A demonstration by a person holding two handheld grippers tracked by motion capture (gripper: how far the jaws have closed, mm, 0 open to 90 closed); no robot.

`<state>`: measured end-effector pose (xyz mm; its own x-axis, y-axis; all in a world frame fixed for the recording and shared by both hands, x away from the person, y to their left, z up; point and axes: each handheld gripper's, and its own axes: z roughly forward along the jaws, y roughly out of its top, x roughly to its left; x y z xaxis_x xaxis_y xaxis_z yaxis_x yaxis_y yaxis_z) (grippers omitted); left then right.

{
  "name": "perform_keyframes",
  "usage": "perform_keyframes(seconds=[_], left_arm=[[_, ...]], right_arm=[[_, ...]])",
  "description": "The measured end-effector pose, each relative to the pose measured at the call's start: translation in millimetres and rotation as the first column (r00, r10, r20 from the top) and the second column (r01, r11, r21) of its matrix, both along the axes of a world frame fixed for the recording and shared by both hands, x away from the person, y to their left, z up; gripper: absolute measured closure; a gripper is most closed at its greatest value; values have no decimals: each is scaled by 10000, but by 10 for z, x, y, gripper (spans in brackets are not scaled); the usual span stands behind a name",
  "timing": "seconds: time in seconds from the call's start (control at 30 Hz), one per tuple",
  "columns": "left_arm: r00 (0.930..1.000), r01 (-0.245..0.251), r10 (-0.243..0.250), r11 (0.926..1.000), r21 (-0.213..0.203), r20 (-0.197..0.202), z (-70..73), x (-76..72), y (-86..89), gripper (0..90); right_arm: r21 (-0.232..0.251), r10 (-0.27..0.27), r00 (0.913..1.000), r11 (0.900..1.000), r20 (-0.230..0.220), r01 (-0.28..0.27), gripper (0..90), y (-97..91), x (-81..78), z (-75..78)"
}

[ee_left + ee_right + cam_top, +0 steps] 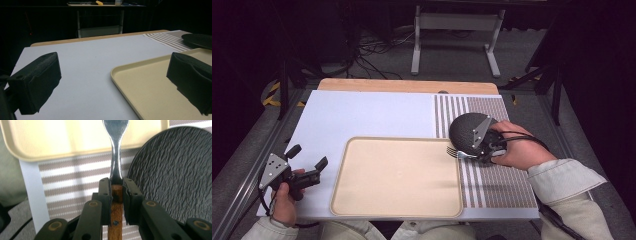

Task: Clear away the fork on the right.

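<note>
Fork (116,150), wooden handle and steel neck, is clamped between the two black jaws of the right gripper (116,182); the jaws stand narrow, pads pressed on either side of the handle where wood meets metal. In the high view the fork's (455,152) tines stick out leftward from the right gripper (479,150), just over the right edge of the beige tray (397,210). The handle runs back under the gripper body and the person's right hand (517,150).

Black textured plate (175,177) lies just beside the fork on the striped placemat (70,180); in the high view the plate (464,127) sits partly under the gripper. Whether the fork touches the mat or tray cannot be told.

Left gripper (307,162) is held at the left of the tray over the white table cover (362,115). Its jaws stand wide apart with nothing between them; the left gripper view shows bare cover and the tray's rim (120,82) in the gap. Left hand (284,202) grips its body from below.
</note>
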<state>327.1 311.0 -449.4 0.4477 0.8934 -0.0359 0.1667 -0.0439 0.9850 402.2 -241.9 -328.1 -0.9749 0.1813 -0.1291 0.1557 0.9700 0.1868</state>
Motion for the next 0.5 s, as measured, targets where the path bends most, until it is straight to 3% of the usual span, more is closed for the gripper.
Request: perform_keyframes(seconds=[0.17,0.27,0.5], left_arm=[[10000,-4,4,10000,-31,-9,0,-1,1,0],[10000,18,-18,10000,-35,-4,1,-3,-3,0],[10000,3,-3,10000,-37,21,3,-5,-2,0]], right_arm=[[415,-394,9992,9983,-114,399,780,89,12,10],[857,-792,9950,9928,-607,842,780,181,12,12],[1169,-1357,9878,9827,-758,1439,780,346,5,-7]])
